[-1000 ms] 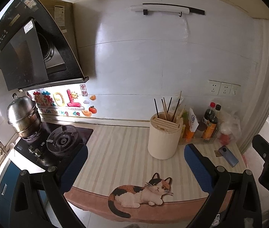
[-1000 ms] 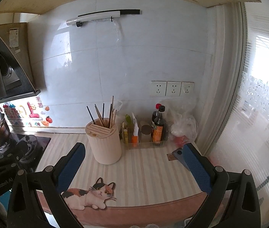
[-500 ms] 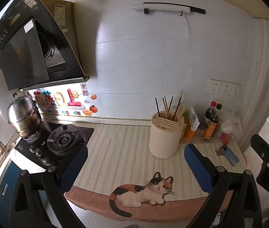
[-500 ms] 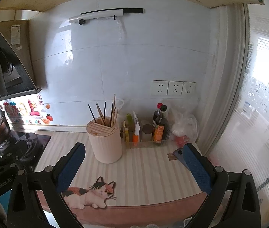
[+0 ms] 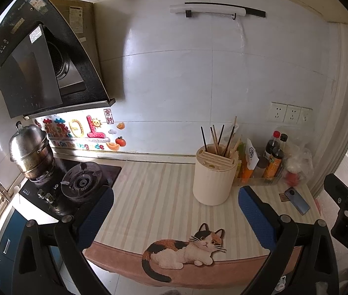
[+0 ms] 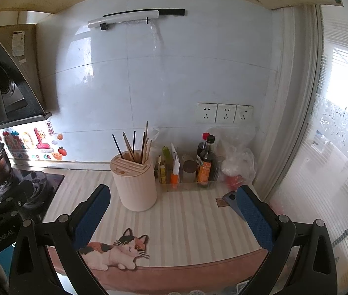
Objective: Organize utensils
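A cream cylindrical utensil holder [image 5: 213, 177] [image 6: 134, 182] stands on the striped counter, with several chopsticks [image 5: 219, 139] [image 6: 134, 145] sticking up from its slotted top. My left gripper [image 5: 175, 211] is open and empty, hanging in front of the counter edge, left of and nearer than the holder. My right gripper [image 6: 172, 213] is open and empty too, the holder showing between its blue pads, well beyond them. Each view shows the other gripper's black body at its side edge.
A gas stove [image 5: 80, 184] with a steel pot [image 5: 30, 152] sits left. Sauce bottles [image 6: 206, 164], packets and a plastic bag [image 6: 238, 162] line the wall right of the holder. A phone [image 5: 297, 200] lies at the right. A cat sticker [image 5: 186, 248] marks the counter's front edge.
Both views have shifted slightly; the holder and counter sit a little lower and nearer in frame. Both grippers stay open and empty.
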